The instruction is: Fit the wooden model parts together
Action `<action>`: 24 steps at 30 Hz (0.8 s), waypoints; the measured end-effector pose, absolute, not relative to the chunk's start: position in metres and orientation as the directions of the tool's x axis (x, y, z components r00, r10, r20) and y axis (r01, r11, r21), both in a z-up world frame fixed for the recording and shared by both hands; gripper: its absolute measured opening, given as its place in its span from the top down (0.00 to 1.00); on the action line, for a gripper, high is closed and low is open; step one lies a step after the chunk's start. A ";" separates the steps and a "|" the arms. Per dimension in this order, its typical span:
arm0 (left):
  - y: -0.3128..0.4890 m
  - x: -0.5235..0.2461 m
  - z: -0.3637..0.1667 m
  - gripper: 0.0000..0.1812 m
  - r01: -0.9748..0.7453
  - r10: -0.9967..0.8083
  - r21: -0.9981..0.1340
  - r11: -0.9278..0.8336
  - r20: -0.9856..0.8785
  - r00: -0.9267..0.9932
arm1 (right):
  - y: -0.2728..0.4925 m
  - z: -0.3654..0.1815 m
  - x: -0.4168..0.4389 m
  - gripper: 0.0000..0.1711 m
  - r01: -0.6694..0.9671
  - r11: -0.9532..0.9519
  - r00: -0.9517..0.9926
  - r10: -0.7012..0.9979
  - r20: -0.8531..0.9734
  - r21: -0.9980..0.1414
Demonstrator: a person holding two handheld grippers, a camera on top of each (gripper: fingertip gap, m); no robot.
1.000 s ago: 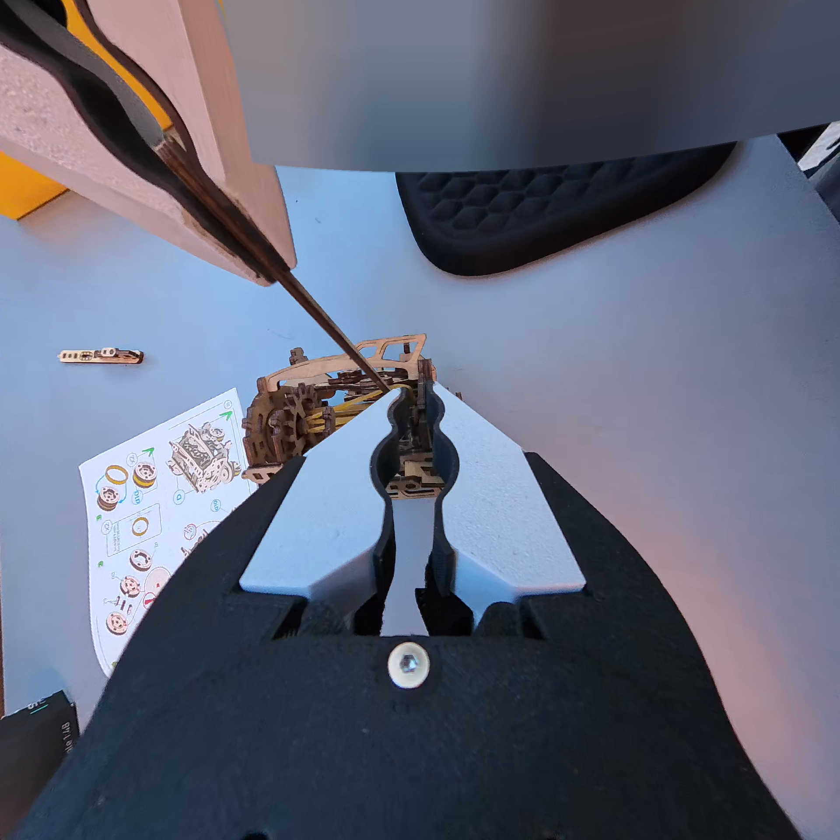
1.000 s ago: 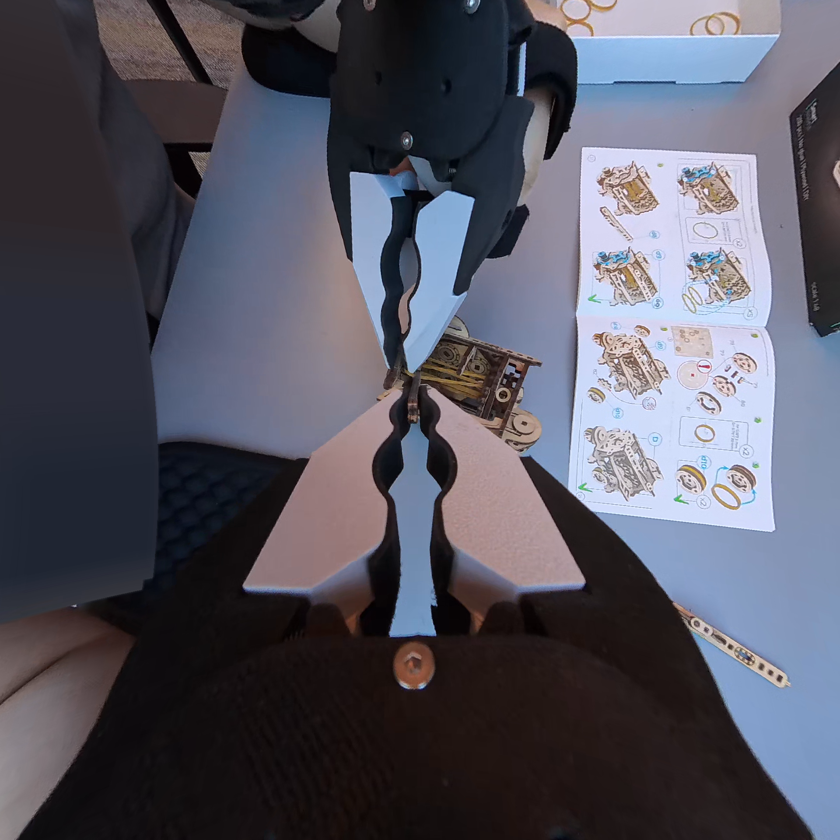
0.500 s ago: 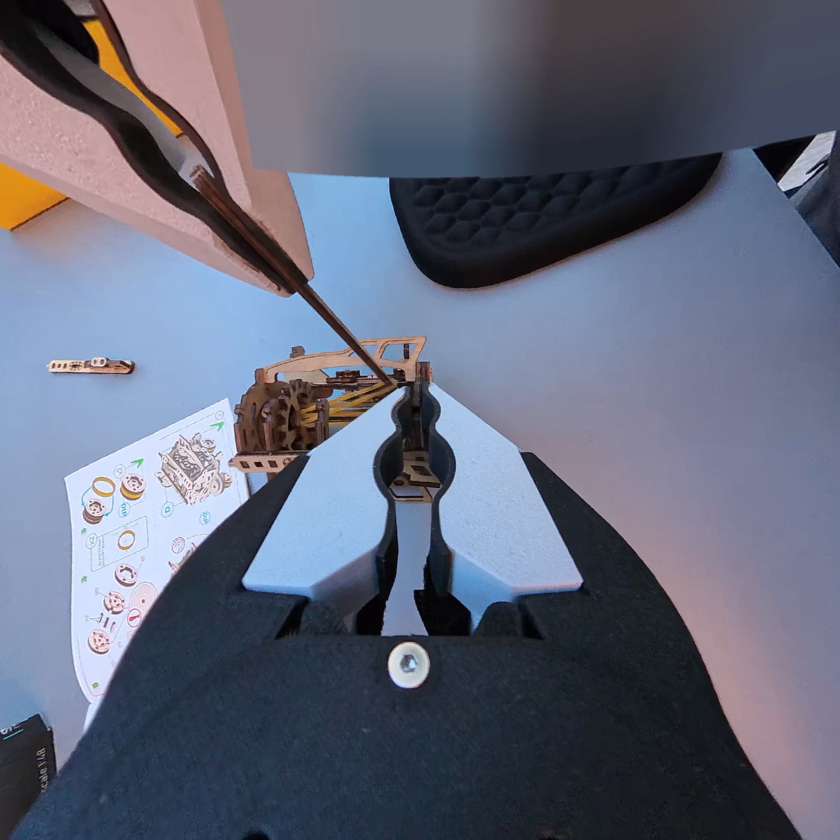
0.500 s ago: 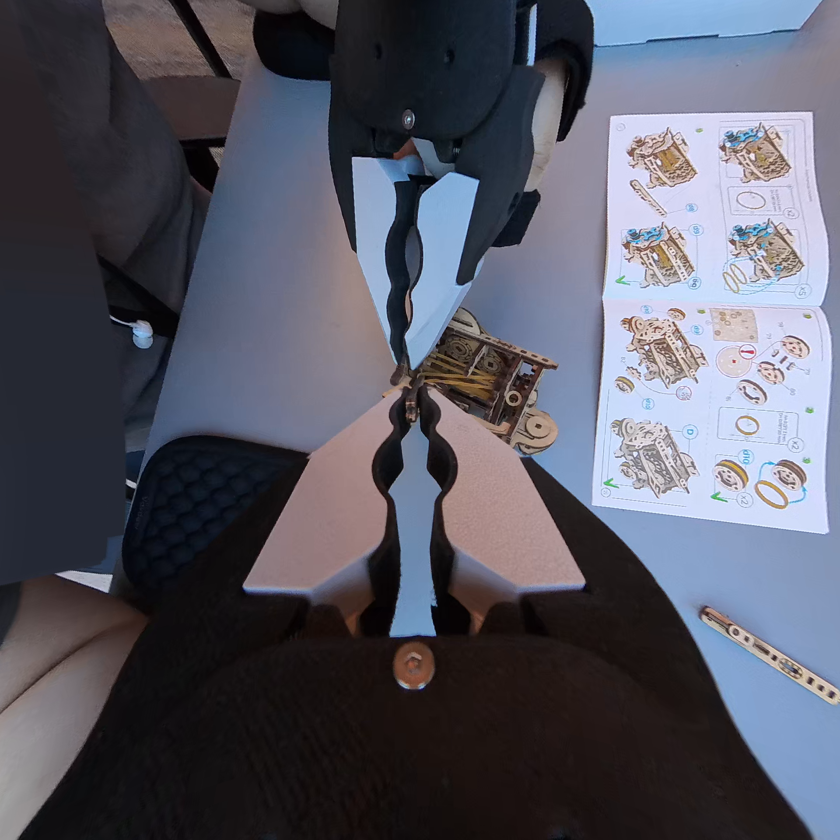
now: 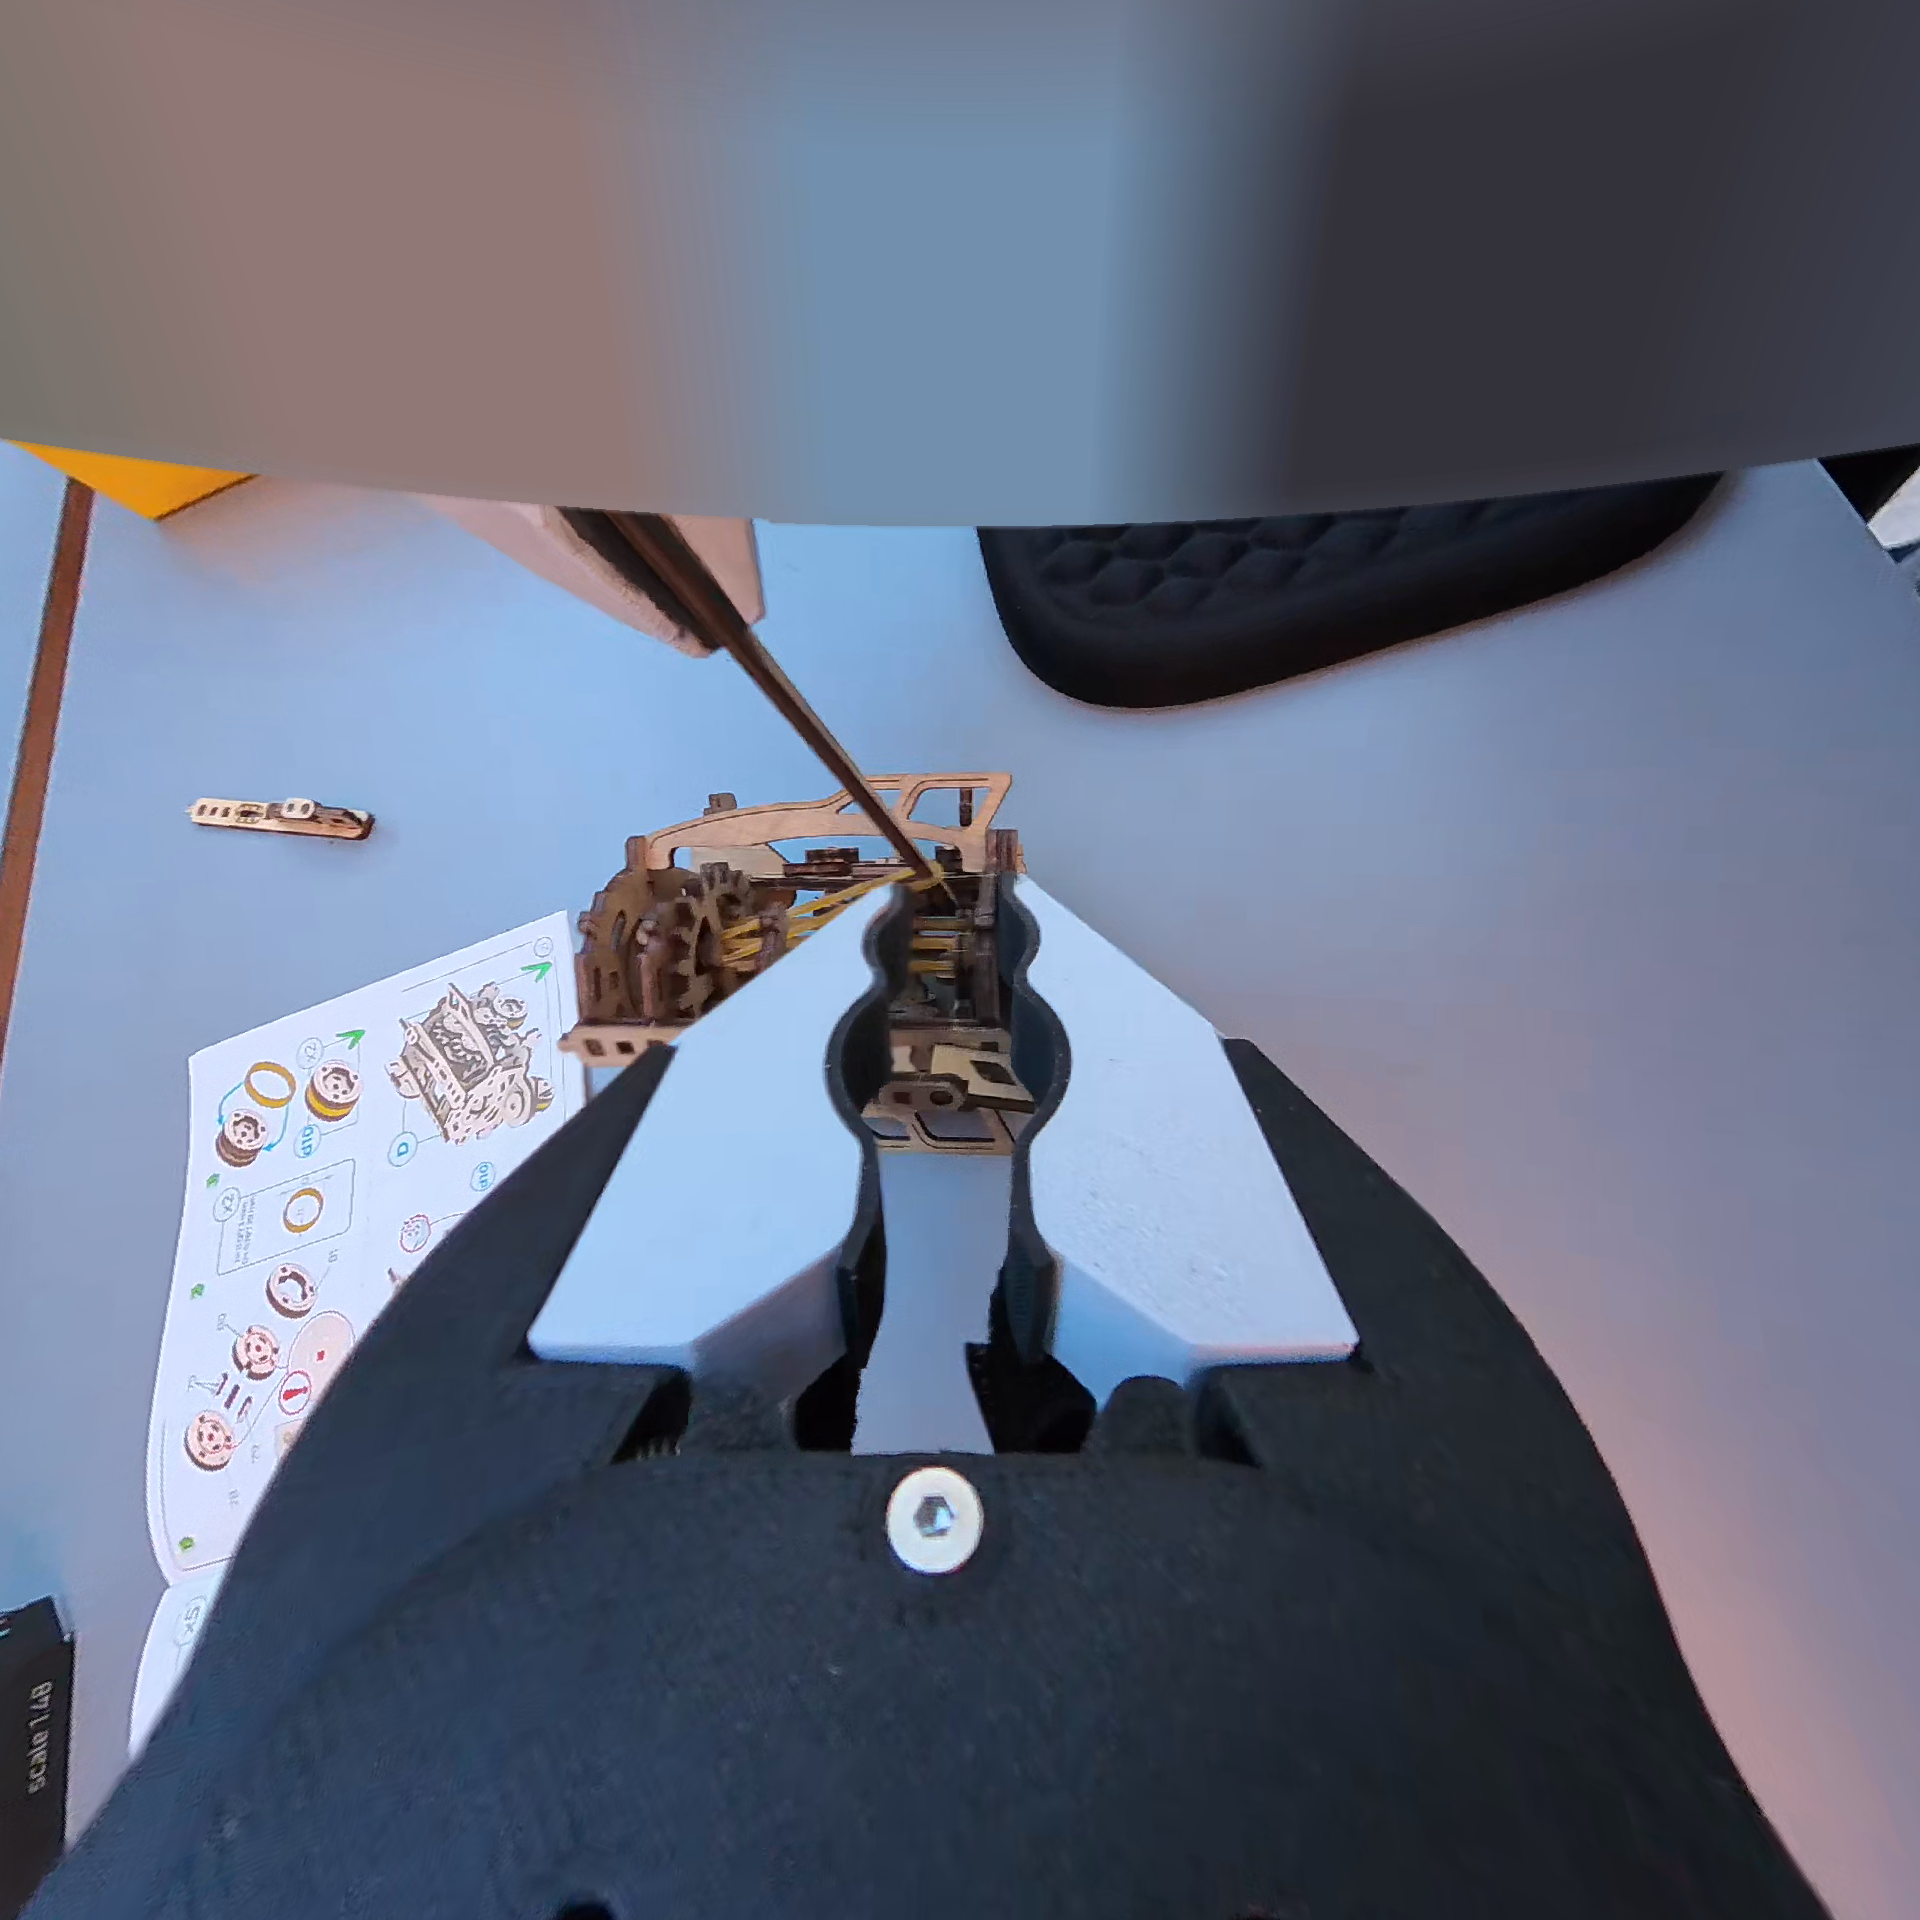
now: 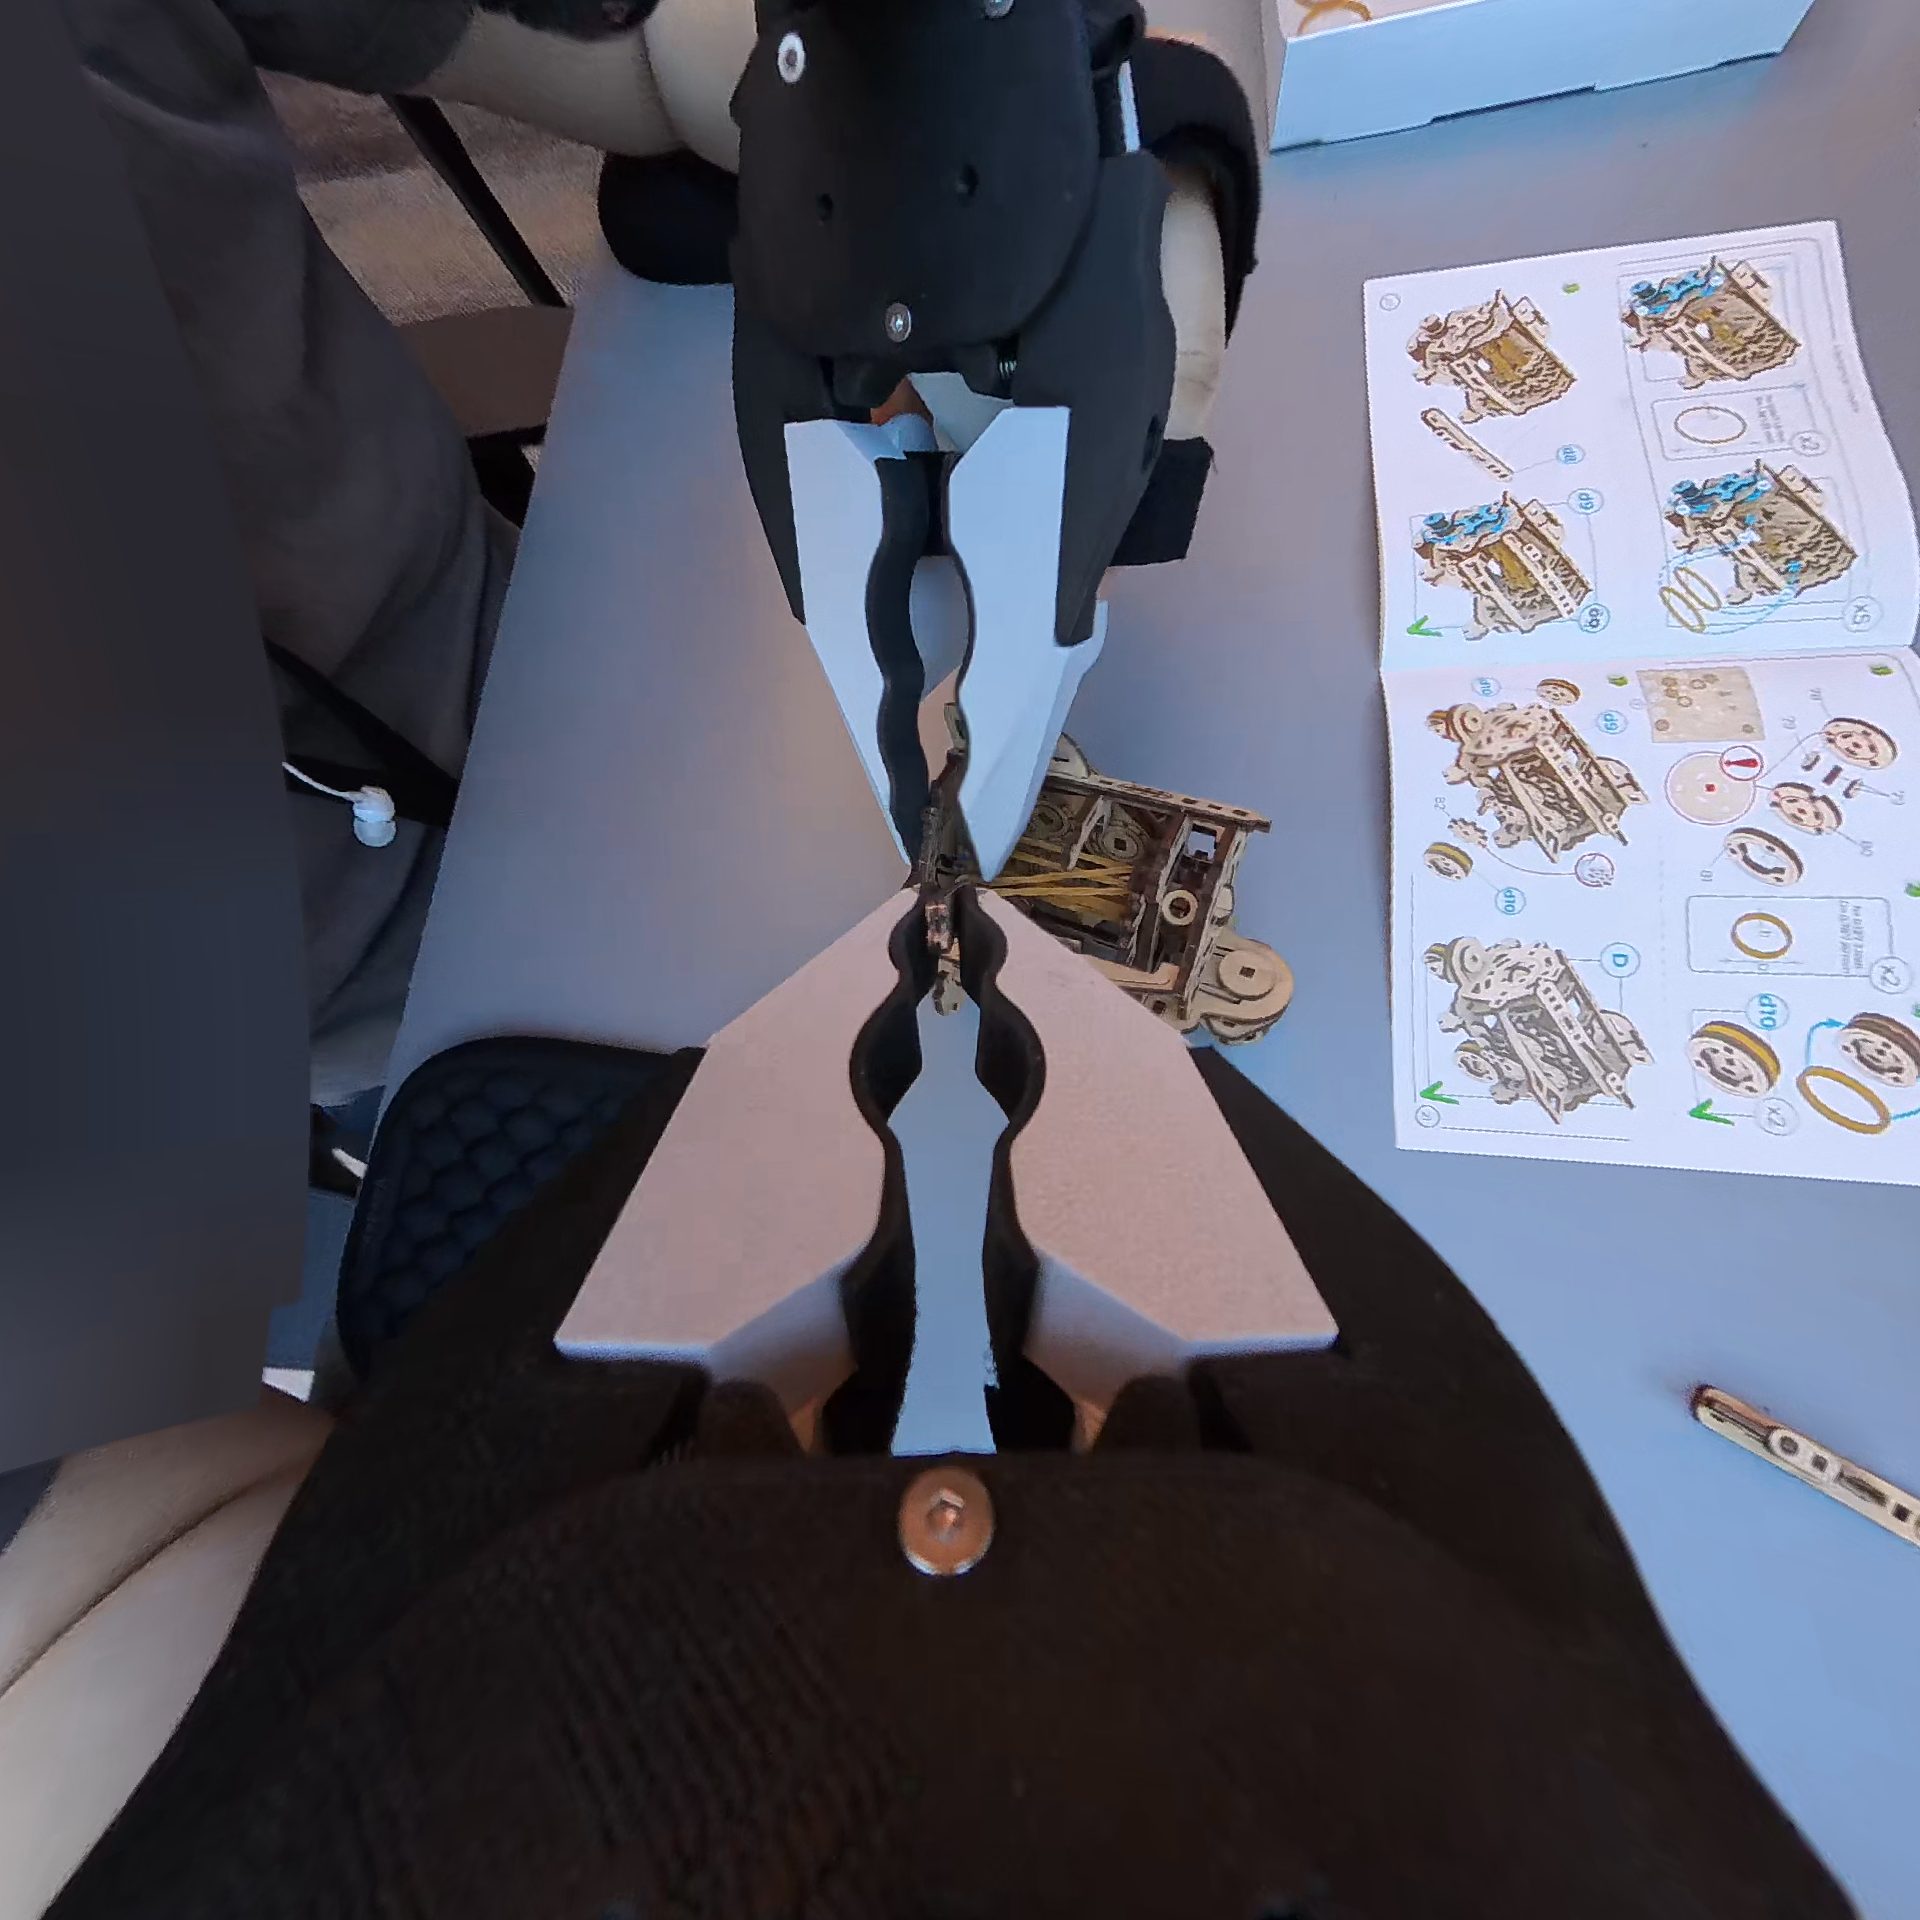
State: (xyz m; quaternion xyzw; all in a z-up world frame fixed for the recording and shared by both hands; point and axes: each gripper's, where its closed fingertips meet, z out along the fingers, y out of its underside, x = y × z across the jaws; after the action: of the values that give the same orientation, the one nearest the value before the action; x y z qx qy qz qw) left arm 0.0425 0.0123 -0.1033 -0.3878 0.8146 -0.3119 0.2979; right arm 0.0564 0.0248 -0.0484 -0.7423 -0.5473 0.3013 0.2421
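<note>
The wooden model, a small frame with gears and yellow rubber bands, lies on the grey table. My left gripper is shut on the model's near end, with the frame between its pads. My right gripper is shut on a thin dark wooden strip. In the left wrist view the strip slants down from the right gripper and its tip touches the model's top by the rubber bands. In the right wrist view the model lies to the right of the left gripper, and the two grippers stand tip to tip.
An open instruction sheet lies right of the model and also shows in the left wrist view. A loose wooden strip lies apart. A black padded mat sits at the table edge. A white box stands far off. Left tips to right tips: about 6 cm.
The left jaws stand a little wider around the model's end. The right gripper has drawn back from the left camera, and the strip's tip stays on the model.
</note>
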 end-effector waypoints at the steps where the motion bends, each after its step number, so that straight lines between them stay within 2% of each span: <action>1: 0.013 0.044 -0.102 0.89 -0.444 -0.826 -0.747 0.495 -0.247 -0.506 | 0.024 -0.048 0.057 0.99 0.658 -0.286 0.212 0.958 -0.192 -0.697; 2: 0.014 0.046 -0.102 0.86 -0.441 -0.832 -0.753 0.489 -0.249 -0.496 | 0.023 -0.046 0.058 0.99 0.645 -0.282 0.202 0.959 -0.197 -0.710; 8: 0.010 0.055 -0.098 0.85 -0.403 -0.826 -0.761 0.509 -0.301 -0.476 | 0.022 -0.041 0.060 0.99 0.602 -0.281 0.170 0.960 -0.224 -0.748; 17: 0.003 0.071 -0.095 0.88 -0.352 -0.817 -0.756 0.552 -0.403 -0.413 | 0.020 -0.042 0.074 0.99 0.556 -0.325 0.185 0.946 -0.267 -0.765; 24: 0.007 0.076 -0.093 0.85 -0.366 -0.857 -0.788 0.495 -0.372 -0.357 | 0.021 -0.042 0.083 0.99 0.532 -0.316 0.184 0.949 -0.258 -0.785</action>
State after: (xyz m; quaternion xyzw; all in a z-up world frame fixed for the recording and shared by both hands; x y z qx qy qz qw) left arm 0.0756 0.0070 -0.0930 -0.3996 0.7652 -0.3049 0.4022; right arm 0.0826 0.0212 -0.0418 -0.7183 -0.5155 0.3772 0.2758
